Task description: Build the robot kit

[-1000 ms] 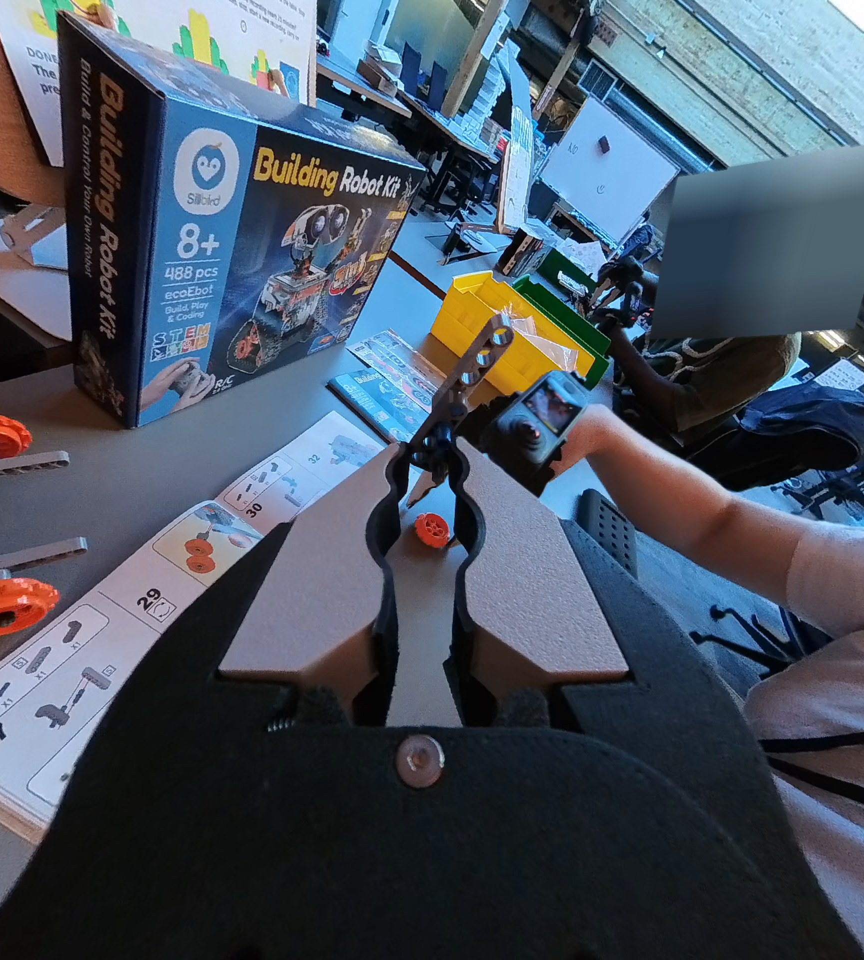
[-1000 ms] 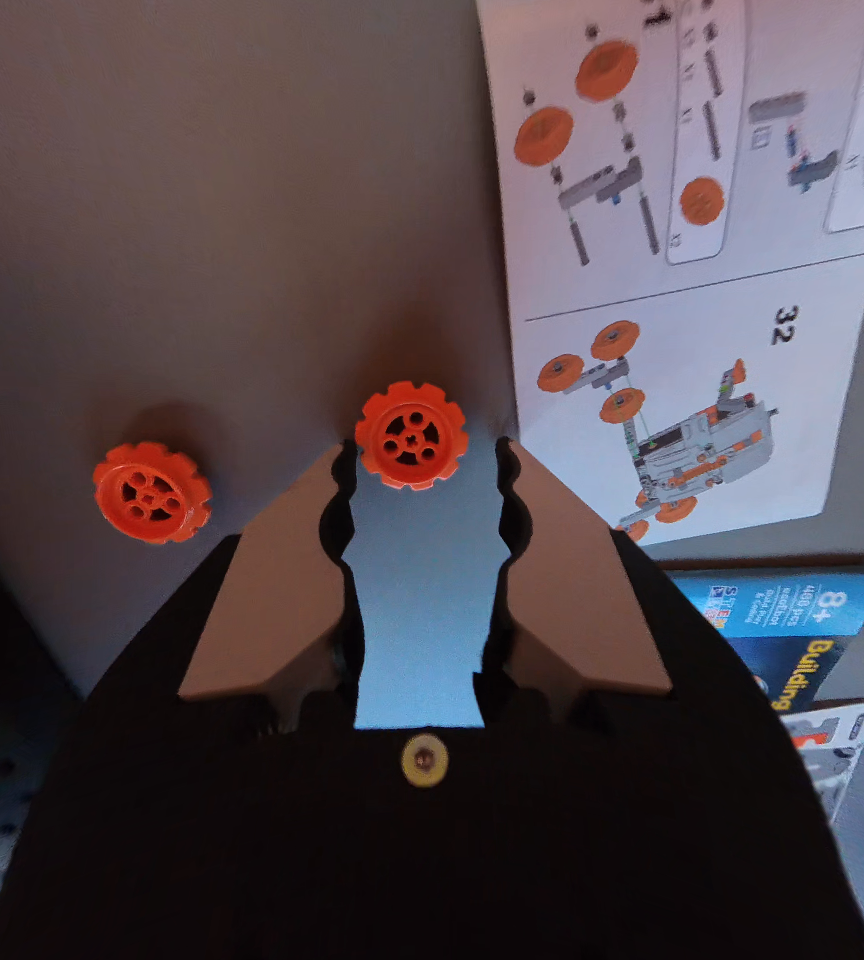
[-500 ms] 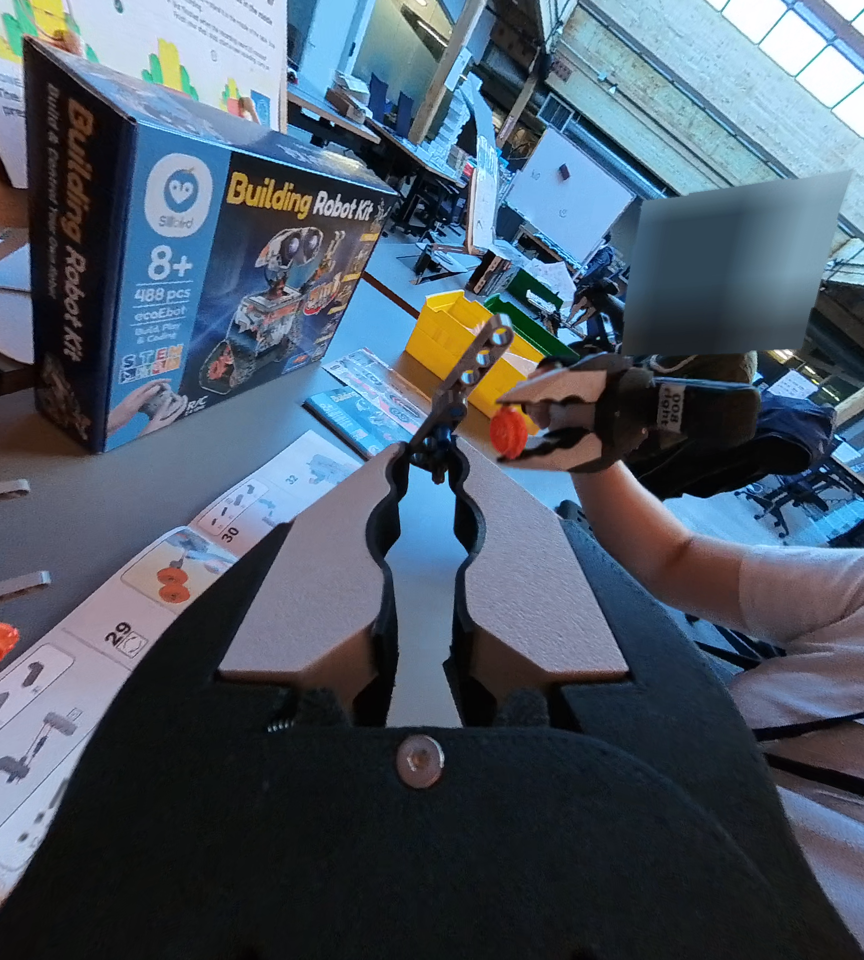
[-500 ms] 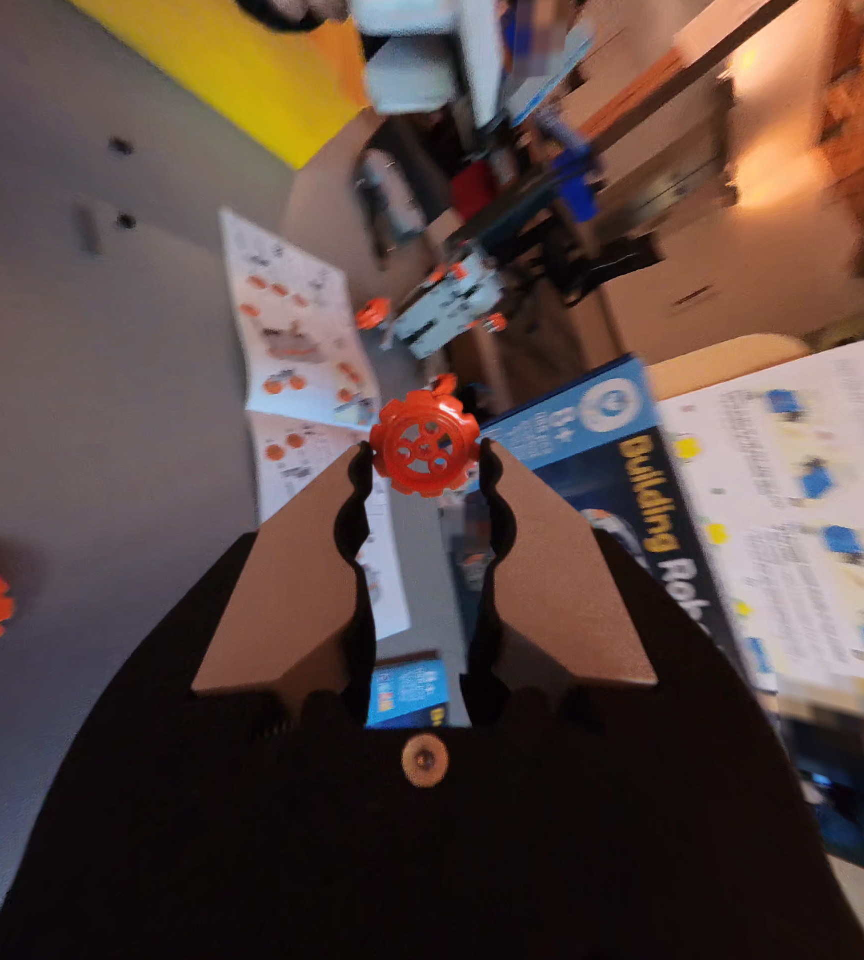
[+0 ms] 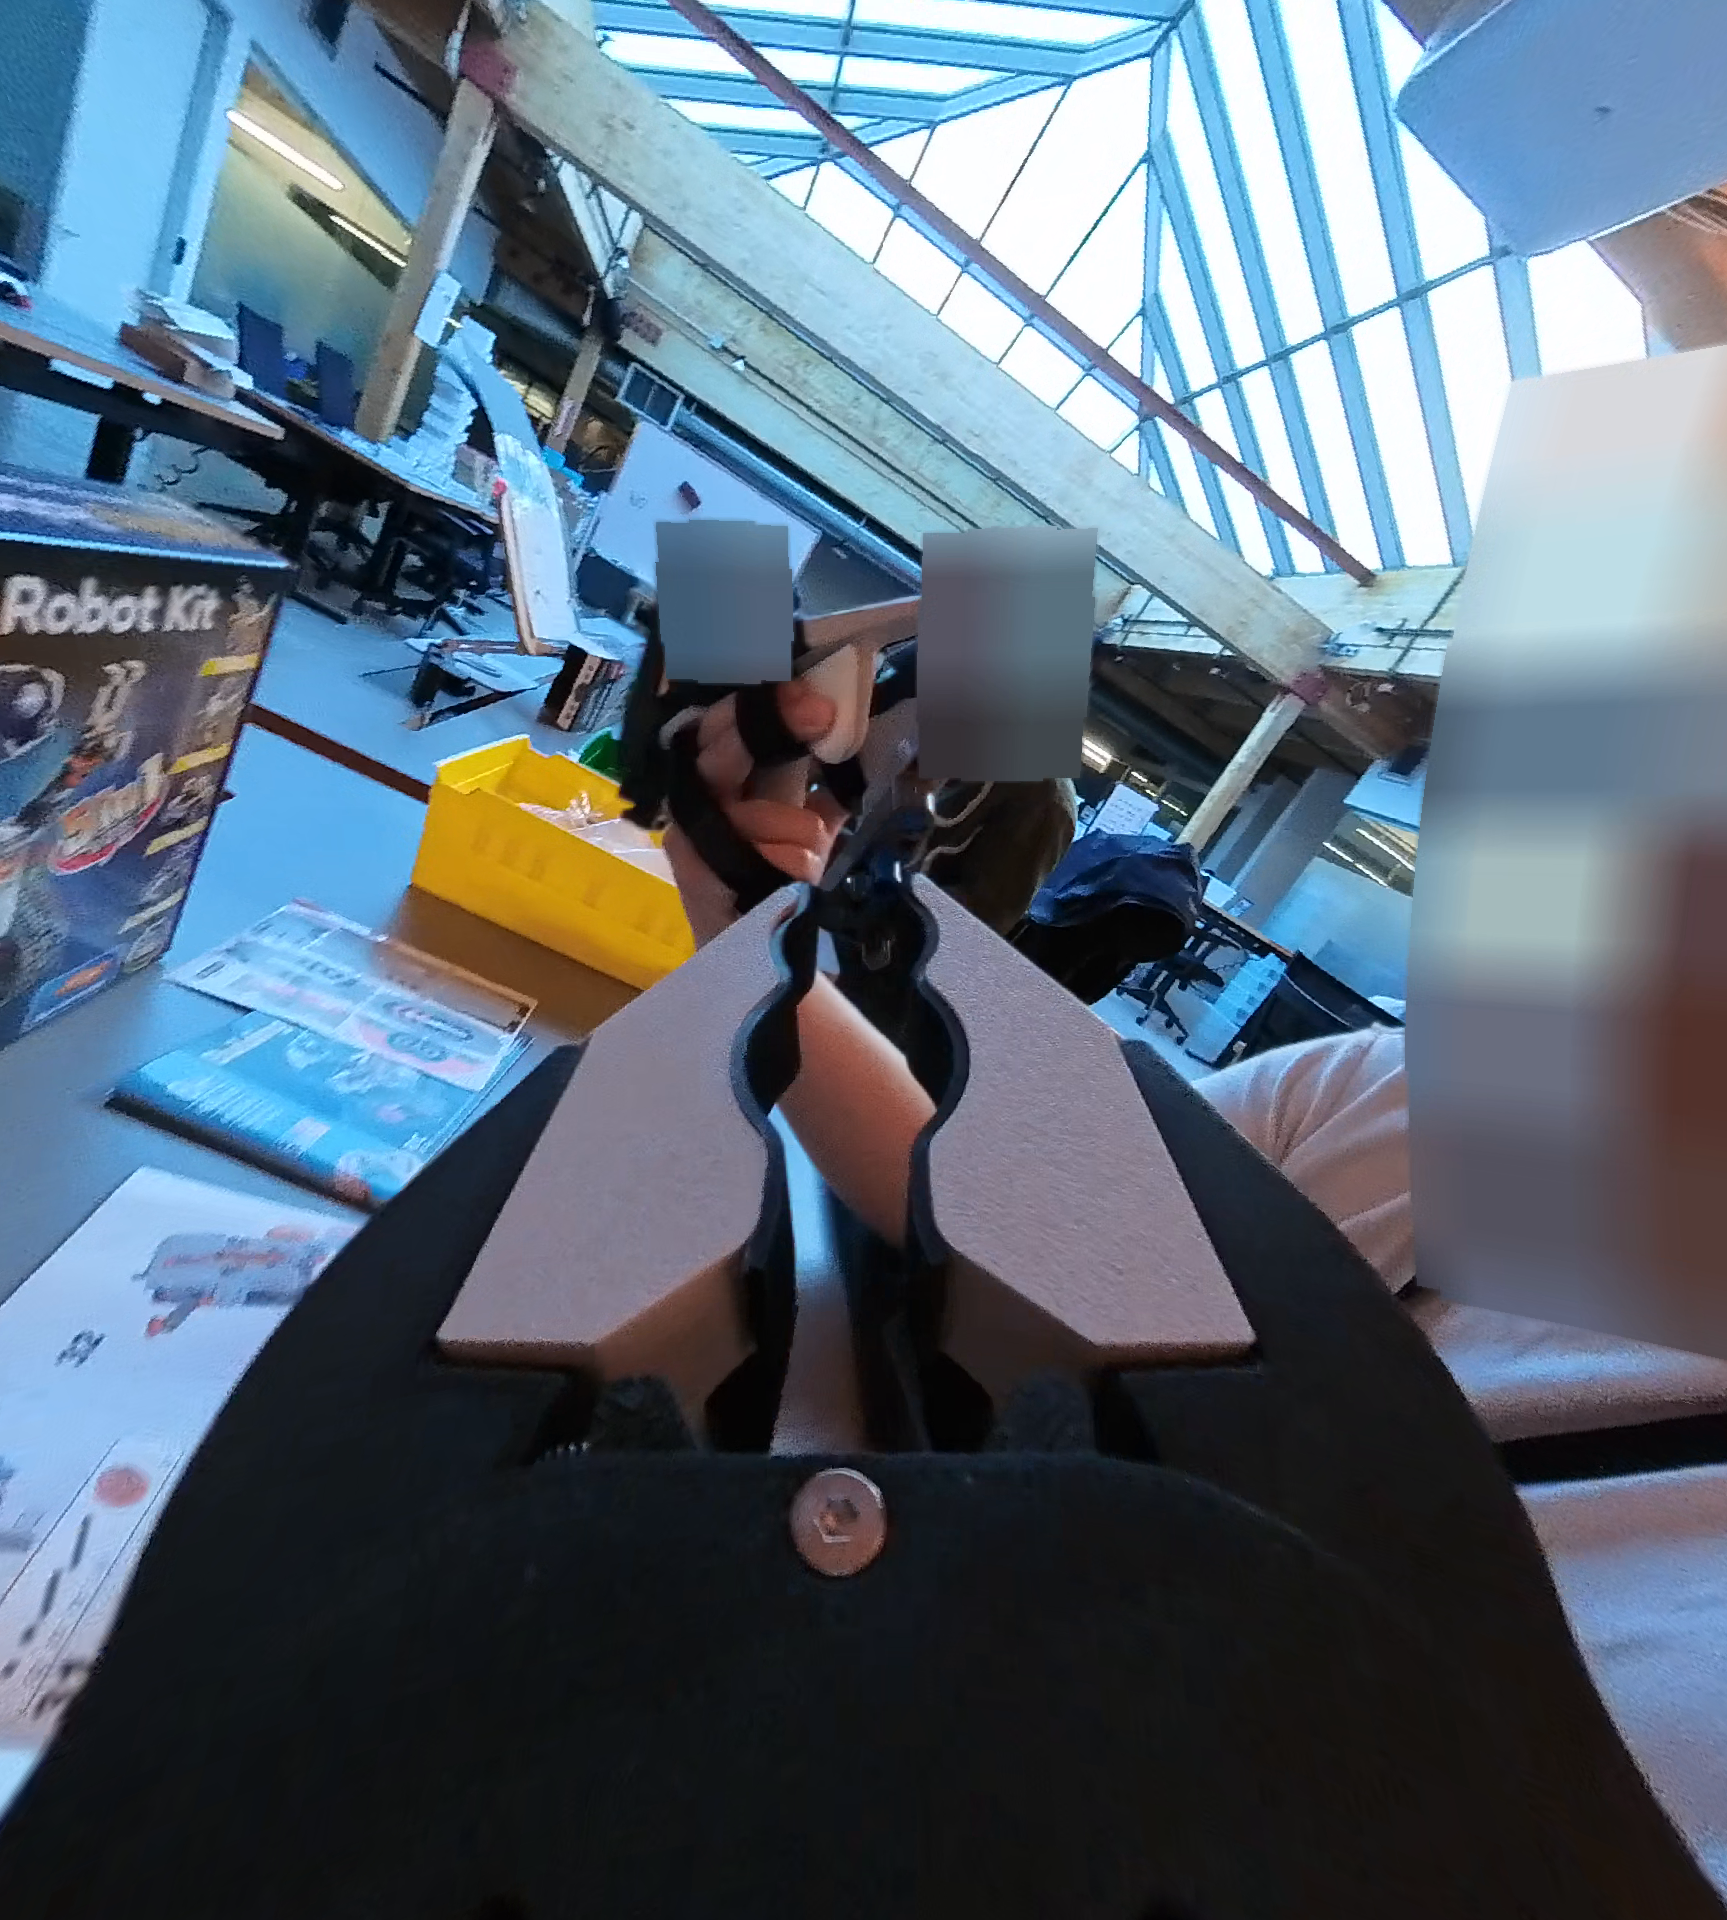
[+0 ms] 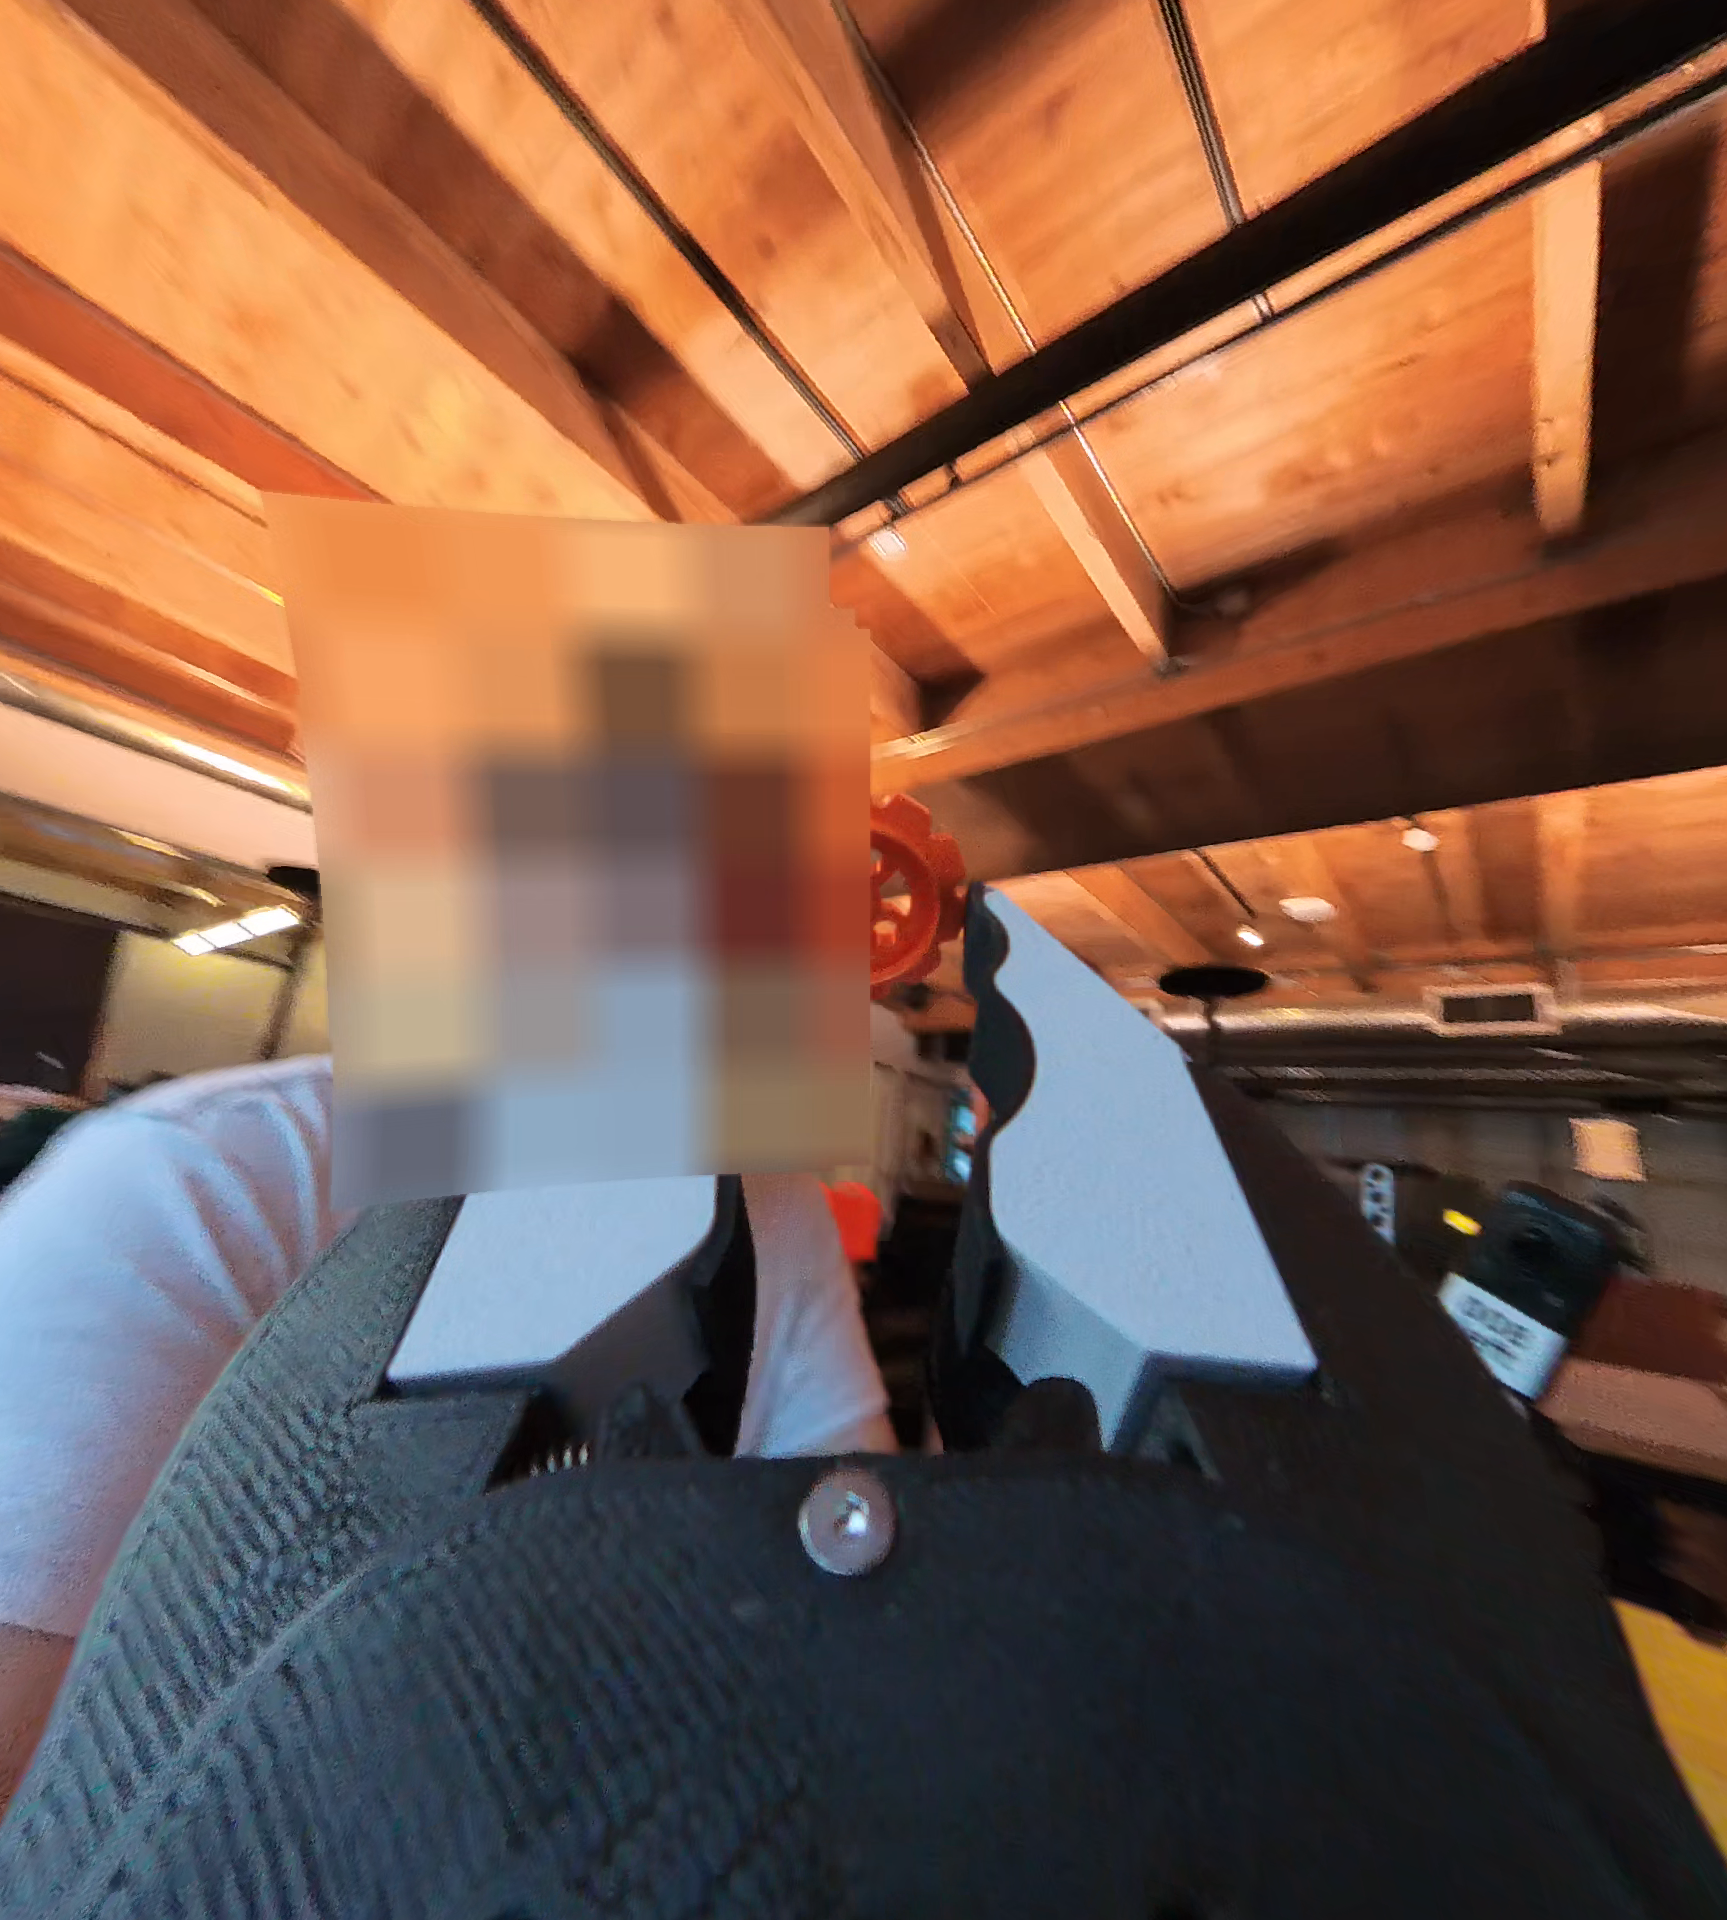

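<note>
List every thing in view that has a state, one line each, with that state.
Left tongs: shut on a small dark building piece, raised above the table.
Right tongs: grip an orange toothed wheel at the tips; one finger hidden by a blur patch.
Kit box: upright, closed.
Yellow bin: open, holding clear bags.
Instruction booklet: open, flat on the table.

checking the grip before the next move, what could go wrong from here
1. The right gripper holds the orange gear only at its fingers' tips; a bump could flick it out.
2. The left gripper pinches the dark connector piece just as shallowly, so it might twist.
3. Both are off the grey table; dropped parts could roll.
</note>
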The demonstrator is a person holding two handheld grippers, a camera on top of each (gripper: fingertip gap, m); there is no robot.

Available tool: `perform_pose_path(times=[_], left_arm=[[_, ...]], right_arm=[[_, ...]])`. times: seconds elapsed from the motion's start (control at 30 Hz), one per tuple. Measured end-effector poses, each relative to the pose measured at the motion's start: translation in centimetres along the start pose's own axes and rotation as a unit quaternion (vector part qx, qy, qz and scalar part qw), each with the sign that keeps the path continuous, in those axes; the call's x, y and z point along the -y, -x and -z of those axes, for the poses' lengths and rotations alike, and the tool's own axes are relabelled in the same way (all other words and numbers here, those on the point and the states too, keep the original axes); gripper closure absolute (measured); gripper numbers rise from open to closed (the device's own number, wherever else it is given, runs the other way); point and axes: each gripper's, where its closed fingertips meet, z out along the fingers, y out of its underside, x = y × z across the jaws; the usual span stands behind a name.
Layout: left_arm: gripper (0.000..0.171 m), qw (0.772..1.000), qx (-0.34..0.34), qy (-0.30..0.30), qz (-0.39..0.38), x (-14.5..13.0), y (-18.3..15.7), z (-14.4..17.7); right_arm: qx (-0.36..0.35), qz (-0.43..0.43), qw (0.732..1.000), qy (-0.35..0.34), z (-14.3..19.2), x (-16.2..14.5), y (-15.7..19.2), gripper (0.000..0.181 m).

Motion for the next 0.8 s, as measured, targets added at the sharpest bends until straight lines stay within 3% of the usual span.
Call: perform_pose_path(times=[0.03, 0.2, 0.47, 0.53, 0.6, 0.7, 0.8], left_arm=[[0.161, 1.000, -0.007, -0.001, -0.001, 0.0, -0.2, -0.6], [0.161, 0.999, -0.030, 0.006, 0.009, -0.5, -0.7, -2.8], [0.161, 0.999, -0.032, 0.024, 0.003, -1.2, -1.2, -3.9], [0.161, 0.999, -0.027, 0.022, 0.002, -1.0, -1.2, -3.6], [0.161, 1.000, -0.015, 0.022, -0.004, -0.8, -1.2, -2.8], [0.160, 0.998, 0.052, 0.032, -0.035, -0.3, -0.5, 0.0], [0.160, 0.988, 0.137, 0.045, -0.057, -0.3, 0.4, 3.9]], right_arm=[[0.010, -0.011, 1.000, -0.018, 0.4, 0.5, 0.3, 0.143], [0.029, -0.028, 0.998, -0.040, 1.7, 0.7, 1.0, 0.141], [0.050, -0.023, 0.998, -0.004, 0.7, 0.1, 2.5, 0.143], [0.014, -0.028, 0.999, 0.023, 0.5, -0.5, 1.6, 0.143], [-0.092, 0.005, 0.992, 0.084, 0.5, -1.8, -1.0, 0.142], [-0.276, 0.133, 0.926, 0.219, 1.7, -3.4, -4.7, 0.142], [-0.387, 0.267, 0.809, 0.353, 4.1, -3.9, -6.5, 0.141]])
